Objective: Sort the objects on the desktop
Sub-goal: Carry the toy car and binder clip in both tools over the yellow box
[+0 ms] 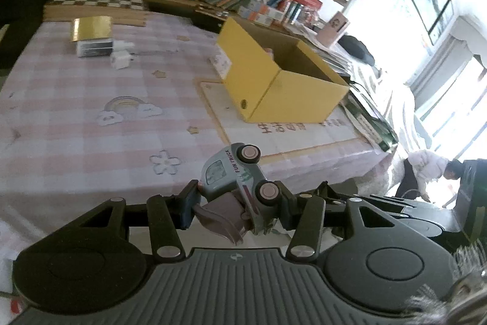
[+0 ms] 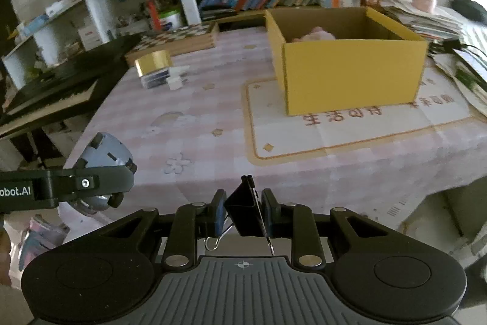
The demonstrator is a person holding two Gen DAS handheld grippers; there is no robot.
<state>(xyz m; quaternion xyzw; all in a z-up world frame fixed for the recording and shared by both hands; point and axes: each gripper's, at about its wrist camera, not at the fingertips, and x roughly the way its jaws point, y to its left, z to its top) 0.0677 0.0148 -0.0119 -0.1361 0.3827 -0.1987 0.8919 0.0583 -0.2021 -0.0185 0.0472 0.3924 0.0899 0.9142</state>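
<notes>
left claw (image 1: pixel 236 197) grips a grey toy truck (image 1: pixel 234 178); right claw (image 2: pixel 243 210) pinches a black binder clip (image 2: pixel 243 210); yellow box (image 2: pixel 350 75) ahead of both.

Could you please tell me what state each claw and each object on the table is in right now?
left claw: shut on toy truck
toy truck: held, tipped on its side
right claw: shut on binder clip
binder clip: held off the table
yellow box: open, upright, something pink inside
gold tape roll: resting on a small case
</notes>
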